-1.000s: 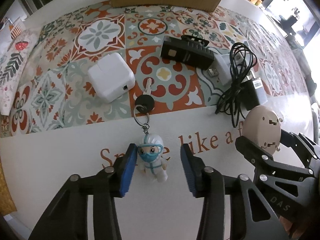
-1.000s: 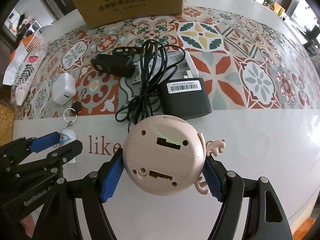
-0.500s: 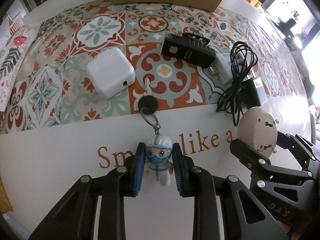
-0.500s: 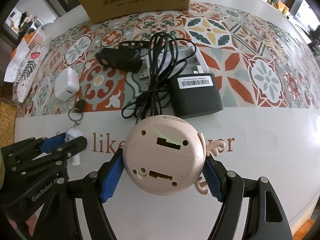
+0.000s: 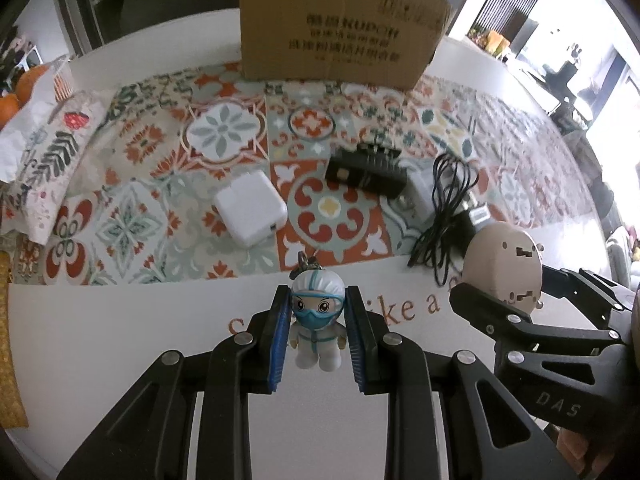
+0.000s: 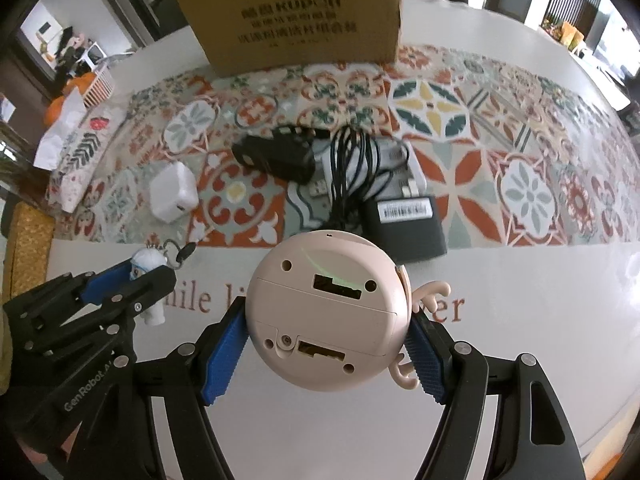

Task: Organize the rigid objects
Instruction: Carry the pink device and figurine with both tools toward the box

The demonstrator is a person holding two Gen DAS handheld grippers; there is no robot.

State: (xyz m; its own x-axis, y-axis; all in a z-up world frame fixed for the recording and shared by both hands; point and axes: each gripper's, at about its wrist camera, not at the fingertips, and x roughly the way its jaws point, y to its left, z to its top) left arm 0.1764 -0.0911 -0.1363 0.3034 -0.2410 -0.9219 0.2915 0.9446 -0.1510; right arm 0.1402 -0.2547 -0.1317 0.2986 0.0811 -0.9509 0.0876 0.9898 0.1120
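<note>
**Both grippers loaded, box at twelve o'clock**

Our left gripper (image 5: 318, 330) clamps the figurine keychain (image 5: 318, 316); the right gripper (image 6: 326, 354) grips the round pink device (image 6: 326, 308). We should carry both steadily, letting the dangling key (image 6: 182, 254) clear the cable (image 6: 350, 172). Legible: "KUPOH" on the cardboard box (image 6: 296, 16), "GenRobot" and "DAS" on the grippers.

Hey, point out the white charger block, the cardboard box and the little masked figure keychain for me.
white charger block (image 5: 251, 213), left wrist view, on its flat top face.
cardboard box (image 6: 296, 20), right wrist view, on its printed front wall.
masked figure keychain (image 5: 318, 312), left wrist view, on the figure's masked face.
</note>
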